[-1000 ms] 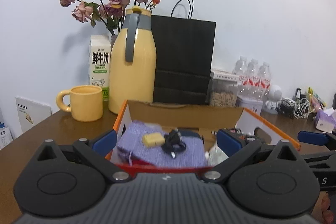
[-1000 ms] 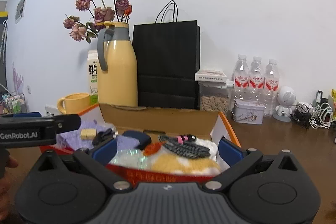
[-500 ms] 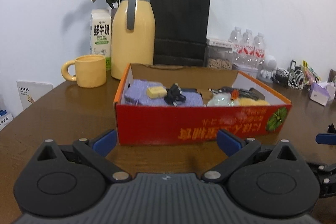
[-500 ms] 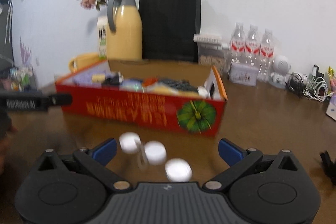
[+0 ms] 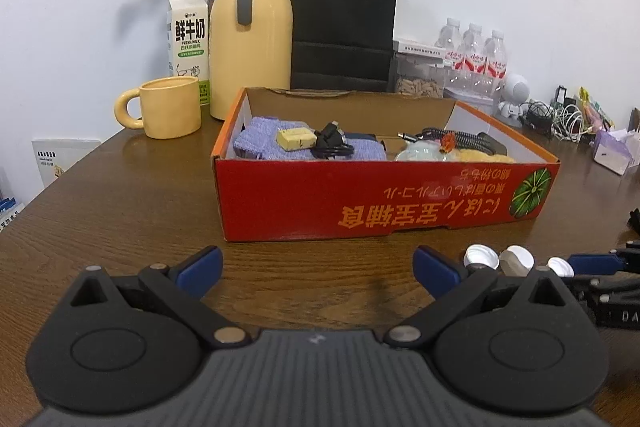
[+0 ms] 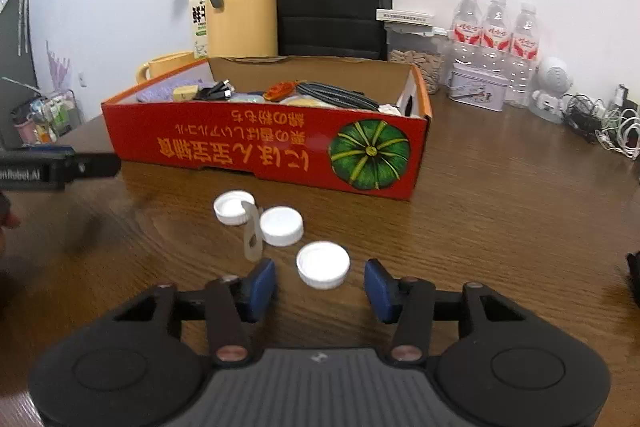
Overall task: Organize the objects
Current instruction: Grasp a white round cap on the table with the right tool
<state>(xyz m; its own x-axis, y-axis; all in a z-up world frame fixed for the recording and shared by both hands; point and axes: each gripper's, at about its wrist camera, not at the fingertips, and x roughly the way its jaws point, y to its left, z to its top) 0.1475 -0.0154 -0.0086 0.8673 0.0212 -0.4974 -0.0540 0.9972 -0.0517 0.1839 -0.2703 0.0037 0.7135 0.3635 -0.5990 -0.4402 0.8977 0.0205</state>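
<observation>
The right gripper (image 6: pixel 320 285) now sits low over the wooden table (image 6: pixel 500 219), its blue pads (image 6: pixel 262 285) either side of the nearest of three white bottle caps (image 6: pixel 323 264). The jaws are closing, much narrower than half a second ago when they stood wide, but the pads are still apart from the cap, so nothing is grasped. A second ago this camera looked straight into the red cardboard box (image 6: pixel 260 143); since then the hand has pulled back and dipped, and the box's front wall with its pumpkin picture stands beyond the caps. The other two caps lie close together a little farther on, one upside down, with a pale tab (image 6: pixel 252 233) between them.

The left gripper (image 5: pixel 318 267) is released — its jaws wide with only bare table between them. It too has backed out of the box since a second ago, and has hardly shifted in the last half second. The caps show at its right edge — just beside the right gripper's blue tip. The box holds a purple cloth (image 5: pixel 276 143), a small yellow block (image 5: pixel 295 138) and cables (image 5: pixel 332 143).
</observation>
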